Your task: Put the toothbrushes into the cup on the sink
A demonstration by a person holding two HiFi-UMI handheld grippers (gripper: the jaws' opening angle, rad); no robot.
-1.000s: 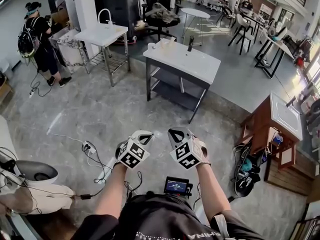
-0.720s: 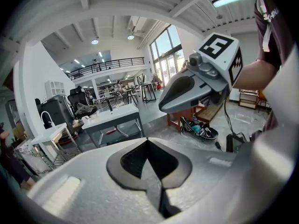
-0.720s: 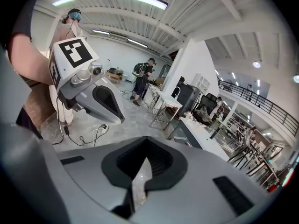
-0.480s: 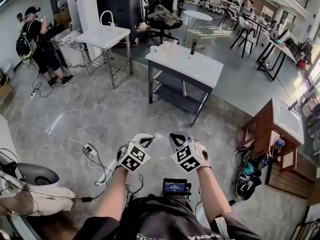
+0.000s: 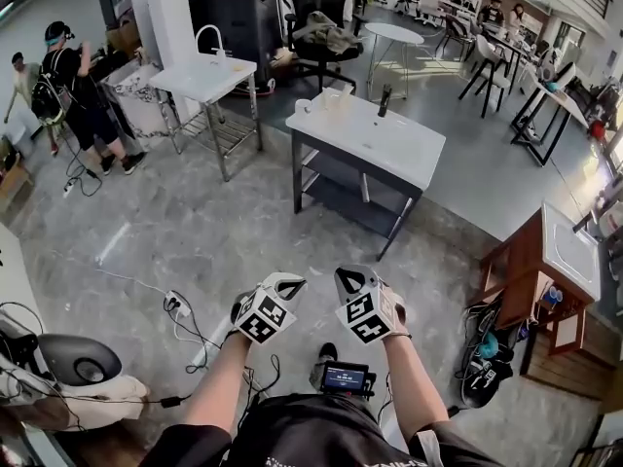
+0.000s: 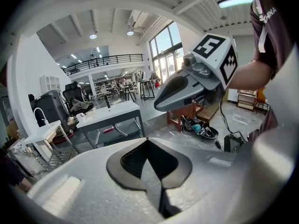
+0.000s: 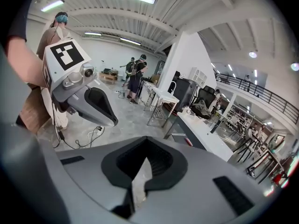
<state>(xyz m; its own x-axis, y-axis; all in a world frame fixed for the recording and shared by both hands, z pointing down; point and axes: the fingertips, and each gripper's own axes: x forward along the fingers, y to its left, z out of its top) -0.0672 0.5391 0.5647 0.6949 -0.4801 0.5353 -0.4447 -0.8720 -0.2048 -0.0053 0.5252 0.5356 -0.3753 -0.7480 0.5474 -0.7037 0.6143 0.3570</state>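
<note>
Left gripper (image 6: 147, 146): jaws pressed together, nothing between them. Right gripper (image 7: 142, 164): likewise closed and empty. Both were held side by side in front of the person's body, over the floor (image 5: 175, 232) and well apart from the desk (image 5: 389, 149) carrying the sink. A white cup (image 5: 303, 105) stood near that desk's far left corner. No toothbrush could be made out. A small red item (image 6: 108, 130) under the desktop was too small to identify. Assessment: task not begun; approach, pick-up and placement were all outstanding.
</note>
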